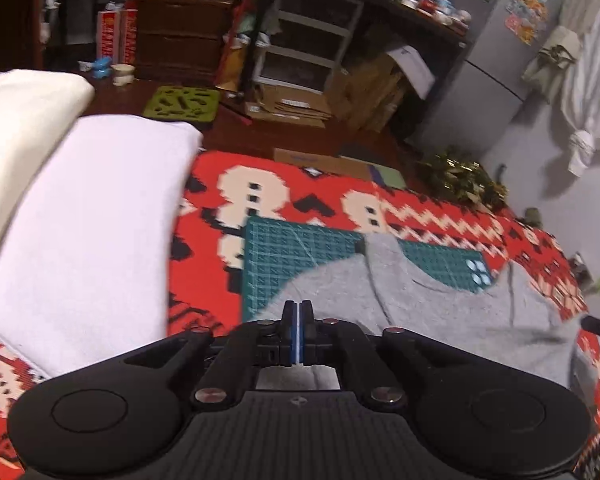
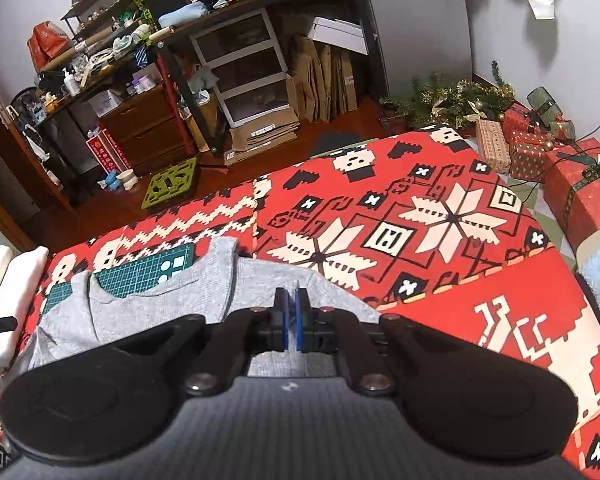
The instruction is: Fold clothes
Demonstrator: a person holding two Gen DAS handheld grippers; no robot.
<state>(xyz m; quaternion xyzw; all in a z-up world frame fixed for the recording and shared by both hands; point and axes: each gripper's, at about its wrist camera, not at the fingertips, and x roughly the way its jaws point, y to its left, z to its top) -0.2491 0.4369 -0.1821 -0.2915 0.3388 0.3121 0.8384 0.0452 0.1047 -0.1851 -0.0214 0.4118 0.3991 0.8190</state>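
A grey shirt lies spread on a red patterned blanket, partly over a green cutting mat. My left gripper is shut and empty, hovering above the shirt's left part. In the right wrist view the same grey shirt lies with its neckline over the green cutting mat. My right gripper has its jaws almost together with a thin gap, nothing between them, above the shirt's right edge.
Folded white cloths are stacked left of the shirt. Red blanket stretches to the right. Wrapped gift boxes and a tinsel garland lie far right. Shelves, drawers and cardboard stand behind.
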